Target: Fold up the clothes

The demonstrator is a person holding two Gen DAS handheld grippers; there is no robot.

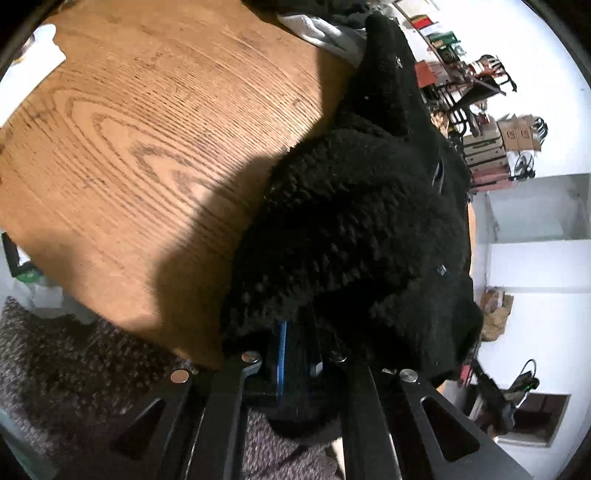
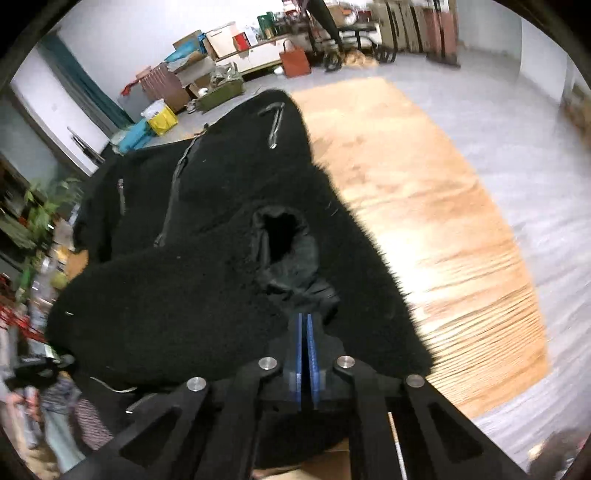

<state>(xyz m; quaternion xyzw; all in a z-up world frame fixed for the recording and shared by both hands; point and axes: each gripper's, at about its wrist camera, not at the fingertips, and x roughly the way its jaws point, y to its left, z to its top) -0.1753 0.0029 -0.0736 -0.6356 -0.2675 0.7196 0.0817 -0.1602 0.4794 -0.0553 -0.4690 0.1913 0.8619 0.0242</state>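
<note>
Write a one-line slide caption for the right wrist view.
Right claw pinches the cuff of a black fuzzy fleece zip jacket, lifted above the oak-grain wooden table.

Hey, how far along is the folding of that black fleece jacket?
Done: nothing looks folded. In hand: the right gripper and left gripper are both shut on the black fleece jacket, bunched above the wooden table. Left: every fold, plus the grey garment.
</note>
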